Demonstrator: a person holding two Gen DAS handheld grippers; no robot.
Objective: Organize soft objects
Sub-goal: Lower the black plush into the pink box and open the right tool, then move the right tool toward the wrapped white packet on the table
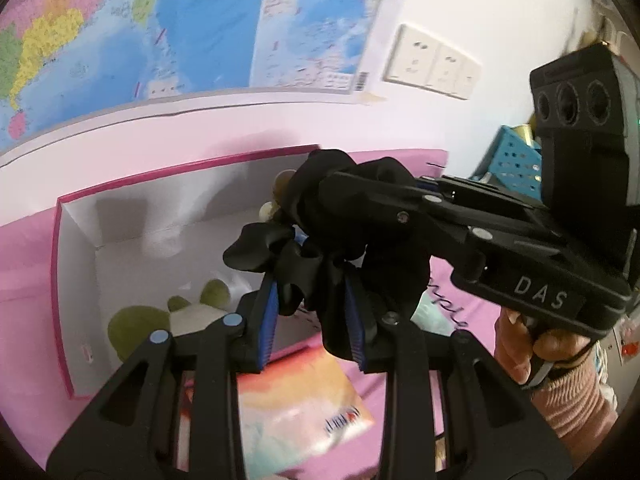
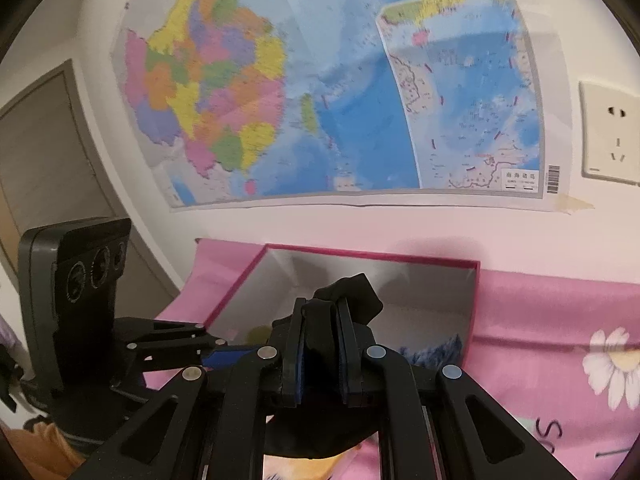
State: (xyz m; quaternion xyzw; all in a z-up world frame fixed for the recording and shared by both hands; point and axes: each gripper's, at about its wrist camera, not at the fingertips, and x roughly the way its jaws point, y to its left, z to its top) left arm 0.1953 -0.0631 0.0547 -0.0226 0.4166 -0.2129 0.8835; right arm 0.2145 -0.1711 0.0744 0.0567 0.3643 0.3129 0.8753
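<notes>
A: Both claws pinch one black cloth. The left gripper (image 1: 314,312) has its blue pads pressed on a bunched fold of the cloth (image 1: 352,216); the right gripper (image 2: 320,354) clamps another fold, which pokes out above its jaws.

B: Where does the cloth lie from each claw?

A: In the left wrist view it rises from the pads toward 12 o'clock, then runs to 1 o'clock, where the right gripper (image 1: 320,196) reaches in from 3 o'clock and bites it. So its long axis spans claw to claw, held off the pink sheet (image 1: 24,264).

B: And the target?

A: Likely the box (image 1: 76,264), white inside with a magenta rim. It sits at 10 o'clock from the left pads, and just past 12 o'clock from the right ones. A green plush (image 1: 132,328) already lies inside. Neither hand looks clearly nearer; the cloth hangs about over the box's near edge.

B: How does the cloth look?

A: Dark, glossy, limp and ruffled, with pale beads (image 1: 272,204) at its far end. It would probably sag and drop once released.
</notes>
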